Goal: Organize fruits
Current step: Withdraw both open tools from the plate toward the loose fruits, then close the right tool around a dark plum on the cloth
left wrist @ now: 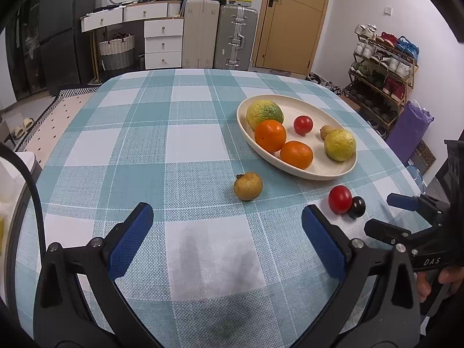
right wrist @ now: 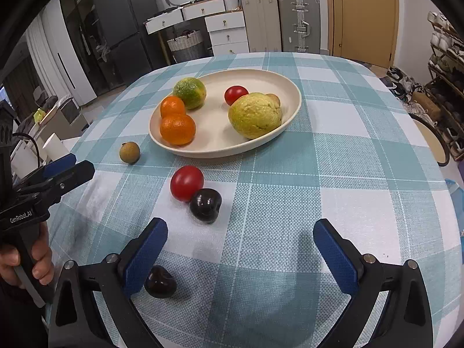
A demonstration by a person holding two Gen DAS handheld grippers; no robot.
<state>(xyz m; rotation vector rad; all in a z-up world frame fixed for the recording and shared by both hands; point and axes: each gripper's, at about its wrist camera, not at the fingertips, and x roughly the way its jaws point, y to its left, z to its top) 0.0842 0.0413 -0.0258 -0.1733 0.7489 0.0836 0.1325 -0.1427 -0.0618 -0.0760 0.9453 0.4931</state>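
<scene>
Both tools hover released over the table (right wrist: 333, 150). Ahead of the right tool (right wrist: 240, 249) lie a dark cherry (right wrist: 205, 205) touching a red tomato (right wrist: 186, 183); another cherry (right wrist: 160, 282) sits by its left finger, possibly touching. Ahead of the left tool (left wrist: 227, 232) rests a brown longan (left wrist: 248, 186), with the fruit-filled bowl (left wrist: 327, 172) beyond.

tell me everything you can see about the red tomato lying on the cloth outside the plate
The small round red tomato has smooth, glossy skin and looks whole. It lies on the teal-and-white checked tablecloth, just in front of the cream oval plate and apart from it. A dark glossy cherry-like fruit presses against its near side. Neither hand-held gripper touches it.
</scene>
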